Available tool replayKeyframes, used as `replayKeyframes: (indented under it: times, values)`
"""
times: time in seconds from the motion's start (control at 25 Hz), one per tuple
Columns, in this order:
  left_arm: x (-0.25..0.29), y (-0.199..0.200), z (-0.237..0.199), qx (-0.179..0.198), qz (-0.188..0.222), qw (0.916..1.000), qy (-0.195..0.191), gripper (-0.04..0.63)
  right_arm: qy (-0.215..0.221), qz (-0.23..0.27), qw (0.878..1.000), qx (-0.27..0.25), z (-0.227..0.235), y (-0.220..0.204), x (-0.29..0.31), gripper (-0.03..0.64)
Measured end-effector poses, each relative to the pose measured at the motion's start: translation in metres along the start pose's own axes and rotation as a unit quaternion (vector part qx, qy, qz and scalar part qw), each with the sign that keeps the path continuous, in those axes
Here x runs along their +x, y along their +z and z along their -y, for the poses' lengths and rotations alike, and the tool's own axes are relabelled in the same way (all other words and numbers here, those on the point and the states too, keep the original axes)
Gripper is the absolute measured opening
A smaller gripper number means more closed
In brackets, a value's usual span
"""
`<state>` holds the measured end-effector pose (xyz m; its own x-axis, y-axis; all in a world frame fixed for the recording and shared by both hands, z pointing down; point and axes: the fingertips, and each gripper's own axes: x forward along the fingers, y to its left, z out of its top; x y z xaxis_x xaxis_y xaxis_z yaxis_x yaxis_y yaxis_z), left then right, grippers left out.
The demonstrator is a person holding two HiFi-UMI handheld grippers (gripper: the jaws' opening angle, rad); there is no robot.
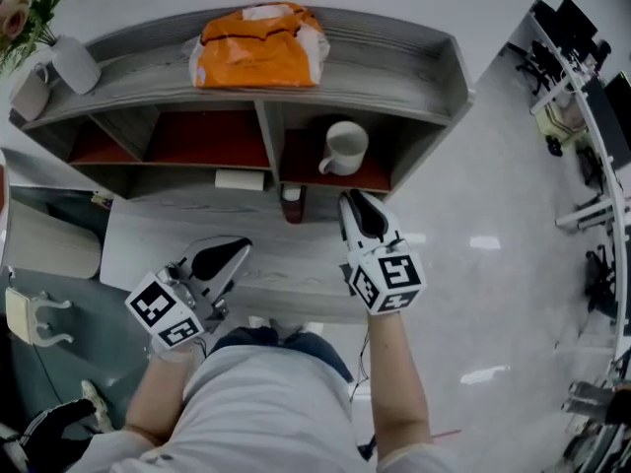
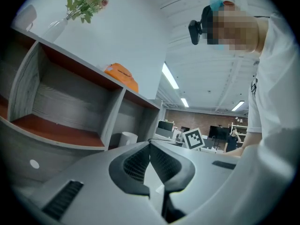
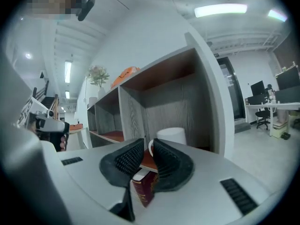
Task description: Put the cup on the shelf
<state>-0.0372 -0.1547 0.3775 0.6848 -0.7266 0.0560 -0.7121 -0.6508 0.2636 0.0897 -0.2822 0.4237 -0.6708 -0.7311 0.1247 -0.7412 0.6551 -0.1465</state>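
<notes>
The white cup (image 1: 345, 146) stands upright on the red floor of the right compartment of the grey shelf (image 1: 394, 47), handle toward me. It also shows in the right gripper view (image 3: 172, 136) and small in the left gripper view (image 2: 127, 138). My right gripper (image 1: 353, 200) hovers just in front of that compartment, apart from the cup, its jaws a narrow gap apart and empty (image 3: 147, 144). My left gripper (image 1: 237, 249) hangs over the table's near left, its jaws closed together on nothing (image 2: 150, 144).
A dark red can (image 1: 292, 205) stands on the table below the shelf divider, close under my right gripper (image 3: 144, 186). An orange bag (image 1: 258, 47) lies on the shelf top, with a white vase (image 1: 74, 62) of flowers at its left end. A white box (image 1: 241, 178) sits under the shelf.
</notes>
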Motion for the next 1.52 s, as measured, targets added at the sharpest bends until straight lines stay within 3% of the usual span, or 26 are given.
replayKeyframes:
  times: [0.72, 1.52]
  values:
    - [0.031, 0.016, 0.041, 0.025, 0.001, 0.9929, -0.116, 0.015, -0.045, 0.050, 0.998, -0.021, -0.059, 0.055, -0.104, 0.051]
    - [0.034, 0.015, 0.056, 0.036, 0.003, 0.9885, -0.147, 0.015, -0.064, 0.059, 0.995, -0.041, -0.077, 0.054, -0.129, 0.051]
